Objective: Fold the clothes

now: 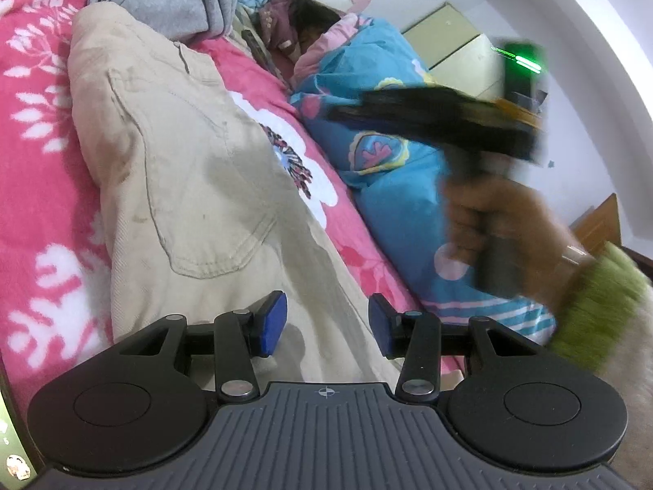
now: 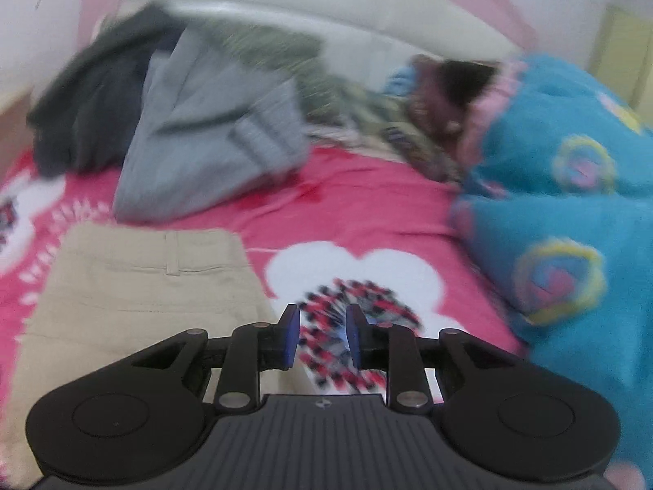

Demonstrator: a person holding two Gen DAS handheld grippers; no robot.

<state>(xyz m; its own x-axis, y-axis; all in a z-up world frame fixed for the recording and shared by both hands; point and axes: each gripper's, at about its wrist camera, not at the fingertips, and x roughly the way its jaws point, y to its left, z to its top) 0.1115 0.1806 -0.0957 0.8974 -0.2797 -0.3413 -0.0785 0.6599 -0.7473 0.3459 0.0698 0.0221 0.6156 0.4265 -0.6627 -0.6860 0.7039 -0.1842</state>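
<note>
Pink floral bedspread (image 1: 36, 130) bearing beige trousers (image 1: 171, 171). Left gripper (image 1: 326, 324) over their lower end, right gripper (image 2: 322, 337) beside them — both parted, empty; a shallow pinch risks dragging the cloth askew.

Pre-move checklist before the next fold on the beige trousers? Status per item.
1. Left gripper empty: ok, jaws apart above the beige trousers, nothing between the pads.
2. Right gripper empty: ok, jaws apart, only the pink bedspread shows through the gap.
3. Trousers flat: not ok, the fabric humps and creases near the back pocket.
4. Fold area free: ok, the grey garment lies beyond the waistband, and the blue quilt lies off to the side.
5. Right view sharp enough to aim: not ok, motion blur.
6. Trouser legs' layout: cannot tell, out of frame.
</note>
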